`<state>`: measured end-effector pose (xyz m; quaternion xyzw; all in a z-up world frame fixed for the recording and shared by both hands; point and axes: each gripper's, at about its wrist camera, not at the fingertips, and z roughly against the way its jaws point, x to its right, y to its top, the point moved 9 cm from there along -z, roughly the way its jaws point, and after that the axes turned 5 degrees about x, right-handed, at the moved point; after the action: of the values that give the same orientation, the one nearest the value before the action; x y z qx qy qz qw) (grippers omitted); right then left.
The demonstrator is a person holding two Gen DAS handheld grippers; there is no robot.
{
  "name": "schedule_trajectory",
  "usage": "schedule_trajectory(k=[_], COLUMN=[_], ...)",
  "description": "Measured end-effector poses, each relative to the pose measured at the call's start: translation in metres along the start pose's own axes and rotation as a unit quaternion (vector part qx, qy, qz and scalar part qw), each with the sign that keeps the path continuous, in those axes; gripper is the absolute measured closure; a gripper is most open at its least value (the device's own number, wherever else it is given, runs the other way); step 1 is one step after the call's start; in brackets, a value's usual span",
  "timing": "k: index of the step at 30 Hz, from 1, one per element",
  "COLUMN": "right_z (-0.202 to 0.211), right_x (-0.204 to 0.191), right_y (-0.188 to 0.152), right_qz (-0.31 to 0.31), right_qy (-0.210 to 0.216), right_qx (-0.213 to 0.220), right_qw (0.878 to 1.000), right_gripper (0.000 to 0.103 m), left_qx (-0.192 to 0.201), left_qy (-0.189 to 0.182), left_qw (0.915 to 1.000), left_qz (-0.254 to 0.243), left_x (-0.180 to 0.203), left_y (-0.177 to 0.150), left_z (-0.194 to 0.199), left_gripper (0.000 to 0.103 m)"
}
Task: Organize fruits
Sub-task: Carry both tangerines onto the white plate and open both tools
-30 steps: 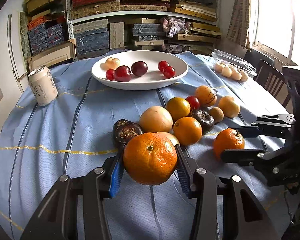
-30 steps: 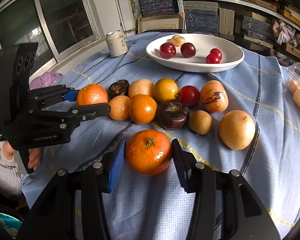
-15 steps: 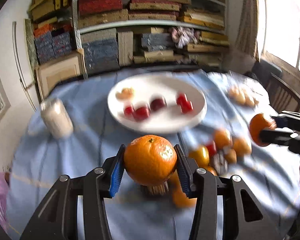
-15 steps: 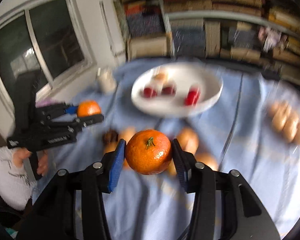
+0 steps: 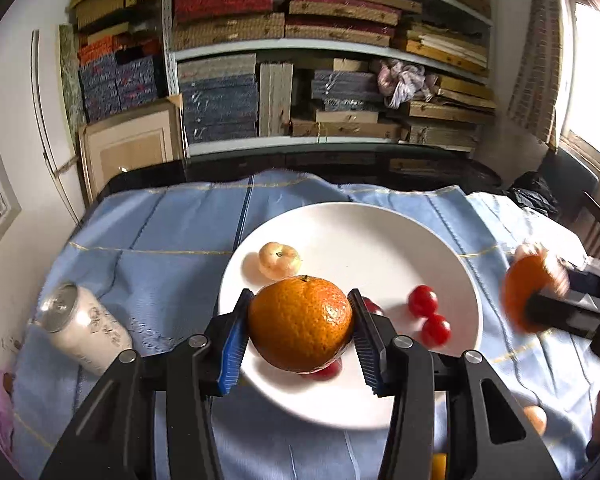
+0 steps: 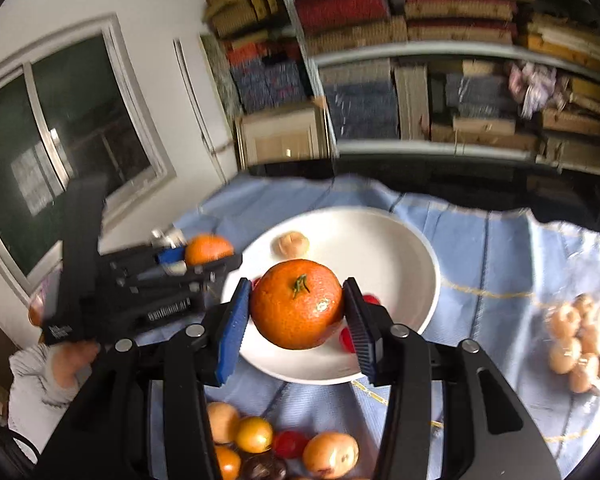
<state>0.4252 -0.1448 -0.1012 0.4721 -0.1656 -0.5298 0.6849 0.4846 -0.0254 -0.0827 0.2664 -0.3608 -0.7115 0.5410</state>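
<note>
Left tongs (image 5: 300, 326) and right tongs (image 6: 298, 306) each pinched a mandarin (image 5: 300, 324), both above the white plate (image 5: 380, 232). Judgement: lower onto bare plate, clear of cherry tomatoes (image 5: 422, 300), before releasing.

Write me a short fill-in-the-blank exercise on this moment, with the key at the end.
1. The left gripper is shut on a ____.
2. The right gripper holds its mandarin above the white ____.
3. On the blue tablecloth, left of the plate, lies a tilted drink ____.
4. The pale fruit on the plate sits beyond the left gripper's mandarin, toward the ____.

Missing words: mandarin; plate; can; shelves
</note>
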Motion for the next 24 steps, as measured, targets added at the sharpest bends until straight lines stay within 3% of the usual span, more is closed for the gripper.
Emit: schedule_trajectory(k=[14, 24], right_z=[-0.058, -0.075], right_x=[0.001, 0.001], right_y=[-0.026, -0.040], right_qz=[0.037, 0.043], right_qy=[-0.005, -0.003], right_qx=[-0.064, -0.091], right_qw=[0.997, 0.995], right_gripper=[0.057, 0.057], left_qx=[-0.043, -0.034], left_qy=[0.004, 0.023], left_qw=[0.9990, 0.9992], left_qz=[0.014, -0.001], left_x=[-0.025, -0.029], left_y=[-0.015, -0.014], left_z=[-0.059, -0.065], left_gripper=[0.055, 0.054])
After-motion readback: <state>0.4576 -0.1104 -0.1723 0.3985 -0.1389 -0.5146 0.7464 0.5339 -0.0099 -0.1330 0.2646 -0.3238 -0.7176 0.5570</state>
